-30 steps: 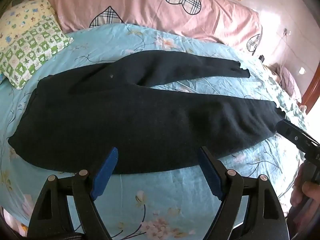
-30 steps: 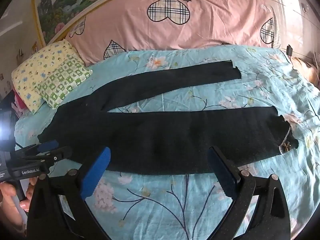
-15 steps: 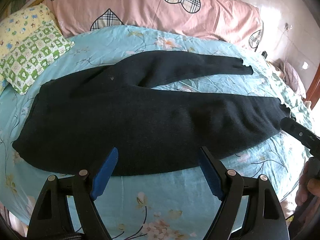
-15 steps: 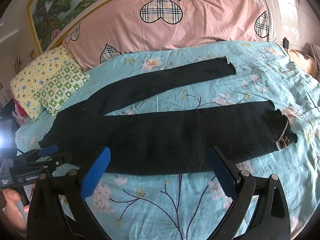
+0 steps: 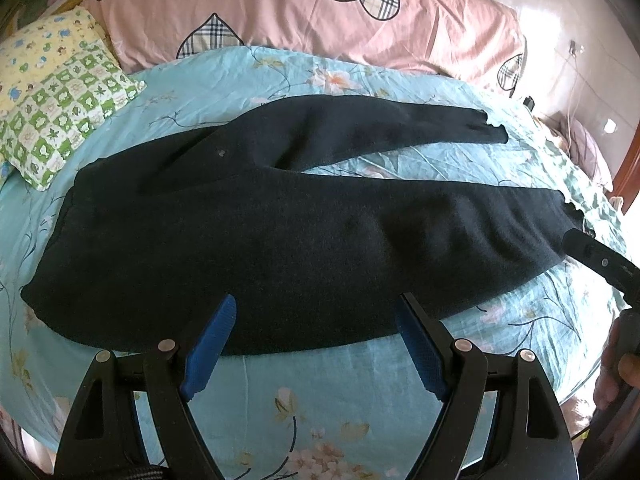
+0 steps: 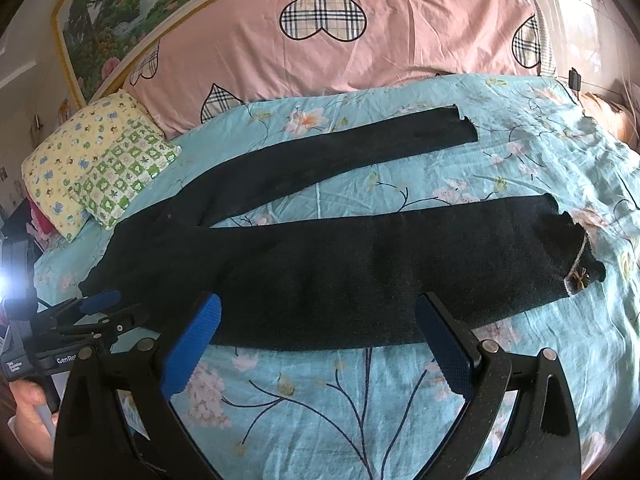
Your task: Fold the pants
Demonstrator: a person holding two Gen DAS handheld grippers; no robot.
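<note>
Black pants (image 5: 280,232) lie flat on the bed, waist to the left, the two legs spread apart toward the right. They also show in the right wrist view (image 6: 360,264), where a small tag hangs at the near leg's cuff (image 6: 576,280). My left gripper (image 5: 316,312) is open and empty, just above the near edge of the pants by the thigh. My right gripper (image 6: 320,312) is open and empty, over the near edge of the near leg. Each gripper shows at the edge of the other's view: the right one (image 5: 596,260), the left one (image 6: 92,316).
The bed has a light blue floral sheet (image 5: 320,392). A long pink pillow (image 6: 340,52) with plaid hearts lies along the headboard. A green-checked pillow (image 5: 60,108) sits at the far left. A framed landscape picture (image 6: 120,12) hangs on the wall.
Both grippers have moved slightly forward and closer to the near edge of the pants. The pants have not moved. Both jaws stay open.
</note>
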